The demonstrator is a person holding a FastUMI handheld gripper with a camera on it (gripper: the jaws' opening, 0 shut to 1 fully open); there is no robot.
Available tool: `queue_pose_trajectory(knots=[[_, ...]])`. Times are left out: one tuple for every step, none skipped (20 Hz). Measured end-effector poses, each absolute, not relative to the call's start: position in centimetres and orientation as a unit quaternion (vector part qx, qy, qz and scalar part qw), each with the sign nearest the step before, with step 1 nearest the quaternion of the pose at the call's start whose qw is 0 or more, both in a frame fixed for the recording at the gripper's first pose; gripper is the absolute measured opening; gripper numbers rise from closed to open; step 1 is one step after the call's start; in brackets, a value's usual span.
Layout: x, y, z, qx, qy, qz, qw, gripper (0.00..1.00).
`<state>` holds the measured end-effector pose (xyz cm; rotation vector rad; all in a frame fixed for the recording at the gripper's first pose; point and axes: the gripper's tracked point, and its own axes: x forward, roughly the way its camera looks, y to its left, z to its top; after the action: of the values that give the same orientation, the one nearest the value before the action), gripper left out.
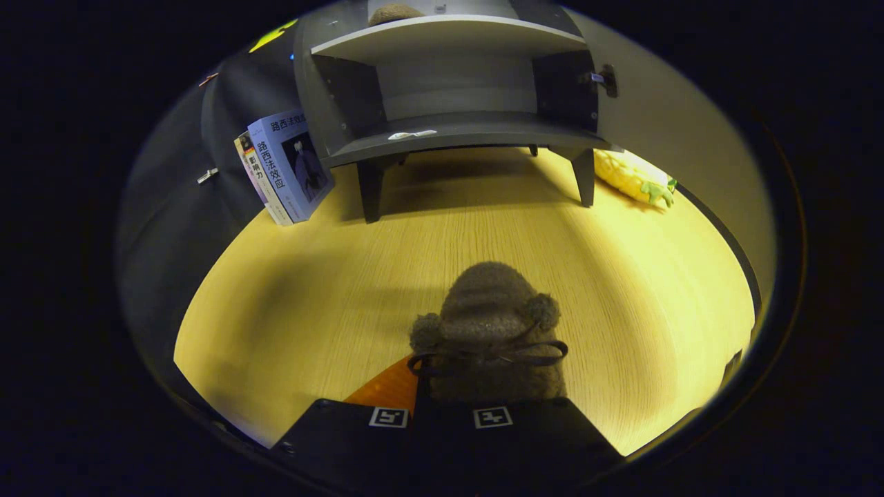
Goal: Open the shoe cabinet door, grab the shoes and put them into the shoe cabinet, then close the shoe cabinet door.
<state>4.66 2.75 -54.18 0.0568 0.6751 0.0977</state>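
A brown fuzzy shoe (492, 324) with two pompoms and a dark bow sits right at my fingers, lifted a little above the wooden floor (331, 276). My gripper (423, 408) is shut on its near end, which the fingers hide. Beyond it stands the grey shoe cabinet (449, 131) on short legs, its front open so both shelves show. Its door (680, 131) is swung wide to the right, the hinge showing. The lower compartment (456, 96) holds no shoe. Another brown fuzzy shoe (395, 11) rests on the upper shelf.
Two books (286, 166) lean against the cabinet's left side. A yellow pineapple toy (632, 176) lies on the floor by the right leg, under the open door. A dark panel with small metal handles (207, 176) stands to the left.
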Motion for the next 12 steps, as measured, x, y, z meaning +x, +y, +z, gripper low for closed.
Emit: queue_pose_trajectory(knots=[[5.0, 2.7, -54.1, 0.024, 0.320, 0.049, 0.946, 0.20], [5.4, 2.6, -54.1, 0.023, 0.310, 0.047, 0.949, 0.20], [5.8, 2.5, -54.1, 0.023, 0.296, 0.047, 0.954, 0.20], [6.2, 2.4, -53.9, 0.028, 0.286, 0.048, 0.957, 0.20], [6.3, 2.4, -54.0, 0.038, 0.286, 0.049, 0.956, 0.20], [6.3, 2.3, -54.0, 0.048, 0.284, 0.051, 0.956, 0.20], [6.5, 2.3, -53.9, 0.052, 0.284, 0.051, 0.956, 0.20], [7.0, 2.4, -54.0, 0.046, 0.287, 0.052, 0.955, 0.20], [6.2, 2.0, -53.0, 0.043, 0.282, 0.049, 0.957, 0.20], [6.8, 2.1, -54.3, 0.037, 0.285, 0.049, 0.957, 0.05], [6.7, 2.3, -54.0, 0.036, 0.283, 0.049, 0.957, 0.05], [6.6, 2.3, -54.0, 0.038, 0.283, 0.048, 0.957, 0.05]])
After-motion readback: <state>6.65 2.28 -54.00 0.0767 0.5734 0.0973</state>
